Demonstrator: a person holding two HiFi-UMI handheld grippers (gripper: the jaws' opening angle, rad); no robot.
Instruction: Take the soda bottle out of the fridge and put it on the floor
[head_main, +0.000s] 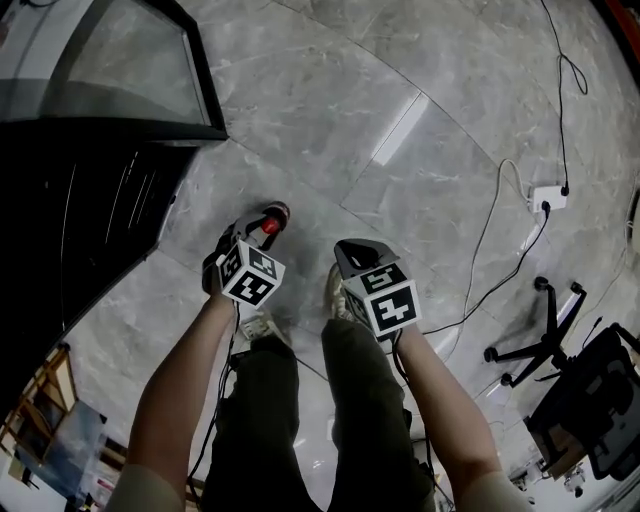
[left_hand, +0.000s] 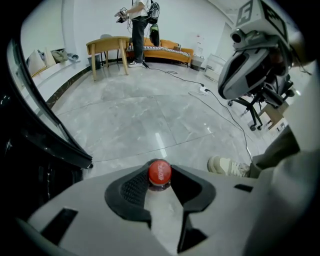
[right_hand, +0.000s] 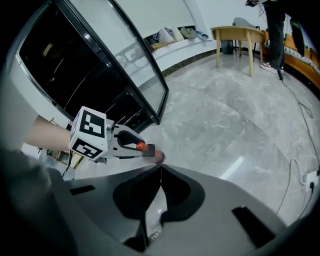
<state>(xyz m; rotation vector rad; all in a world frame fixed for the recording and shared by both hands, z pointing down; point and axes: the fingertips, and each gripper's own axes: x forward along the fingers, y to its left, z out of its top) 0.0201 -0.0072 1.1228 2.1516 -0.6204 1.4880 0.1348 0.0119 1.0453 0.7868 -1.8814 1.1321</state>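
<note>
Soda bottle with a round red screw cap (left_hand: 159, 172) clamped in the left gripper (left_hand: 159, 183).
Only the cap and a dark neck show between the black pads, just right of the black glass-door fridge (head_main: 90, 200). The right gripper (right_hand: 160, 171) has its jaws together and empty.

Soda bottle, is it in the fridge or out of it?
Out. The left claw grips the soda bottle by its red-capped top, over the grey floor beside the open fridge door.
</note>
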